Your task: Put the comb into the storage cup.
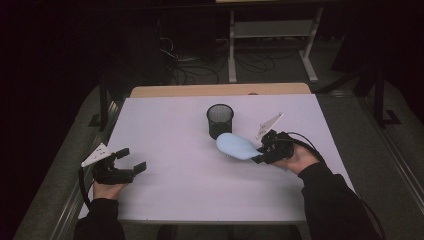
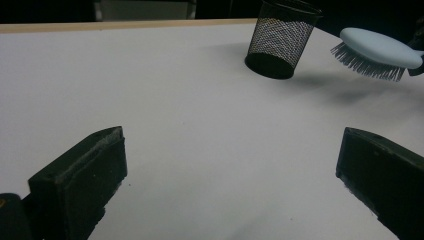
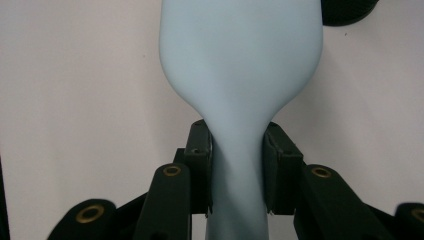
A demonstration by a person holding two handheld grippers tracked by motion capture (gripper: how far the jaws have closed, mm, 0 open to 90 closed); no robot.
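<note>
White table (image 1: 165,190) holds a black mesh cup (image 1: 220,120), just beside it the right gripper (image 1: 261,152) clamps the handle of a pale blue hairbrush (image 1: 236,146), long axis roughly level, head toward table's left, bristles down, lifted off the surface; left gripper (image 1: 131,160) jaws wide apart, holding nothing.

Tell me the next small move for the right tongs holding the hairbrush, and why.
Probably carry the light blue hairbrush toward the black mesh cup. The right tongs clamp its handle, it hangs clear of the table, and the cup stands open just beyond it.
</note>
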